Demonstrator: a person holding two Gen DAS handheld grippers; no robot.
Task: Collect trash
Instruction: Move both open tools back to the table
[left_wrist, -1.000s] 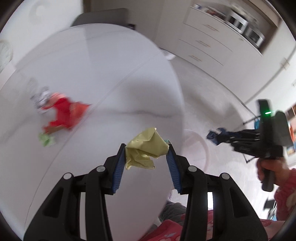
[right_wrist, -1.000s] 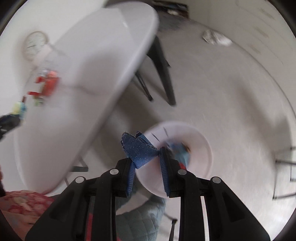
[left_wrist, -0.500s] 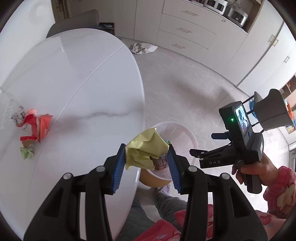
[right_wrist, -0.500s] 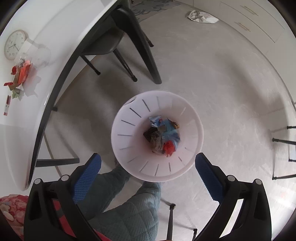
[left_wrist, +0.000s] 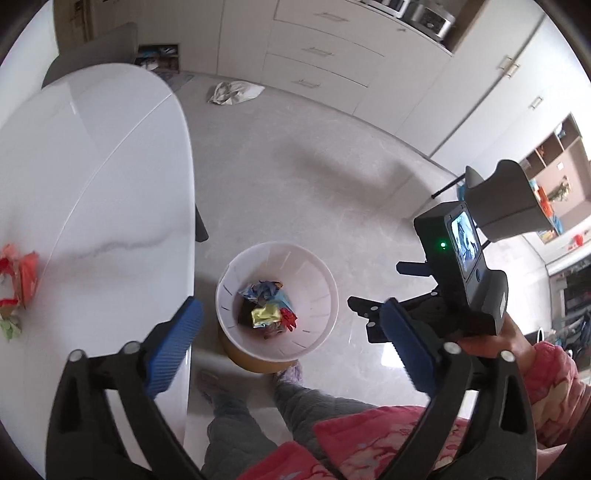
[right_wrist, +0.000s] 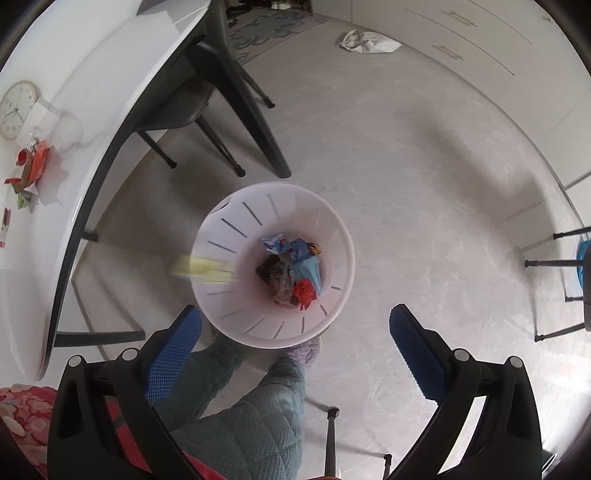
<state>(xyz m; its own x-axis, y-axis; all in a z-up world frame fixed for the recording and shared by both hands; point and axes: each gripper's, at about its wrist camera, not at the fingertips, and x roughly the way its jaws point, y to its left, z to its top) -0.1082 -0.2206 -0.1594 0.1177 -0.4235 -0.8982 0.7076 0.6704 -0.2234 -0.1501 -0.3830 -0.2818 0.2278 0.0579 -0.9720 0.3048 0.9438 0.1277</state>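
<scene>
A white slotted bin (left_wrist: 325, 273) (right_wrist: 332, 221) stands on the floor beside the white table (left_wrist: 92, 166) (right_wrist: 92, 92), holding blue, red and brown wrappers. My left gripper (left_wrist: 290, 314) hangs over it, its jaws opening with nothing between them. The yellow wrapper (left_wrist: 264, 314) lies among the trash in the left wrist view. In the right wrist view it is a yellow blur (right_wrist: 203, 271) at the bin's left rim. My right gripper (right_wrist: 295, 315) is open and empty above the bin. Red wrappers (left_wrist: 22, 273) (right_wrist: 35, 162) and a green scrap (left_wrist: 9, 328) lie on the table.
A crumpled white bag (left_wrist: 232, 92) (right_wrist: 365, 40) lies on the floor near the cabinets (left_wrist: 314, 48). Dark chair and table legs (right_wrist: 229, 110) stand left of the bin. The person's legs and slipper (right_wrist: 258, 406) are right at the bin. Tripod legs (right_wrist: 554, 262) stand at the right.
Both grippers swung from the table to above the bin. The right one opened first and dropped its blue wrapper. The left has now opened and let the yellow wrapper fall.
</scene>
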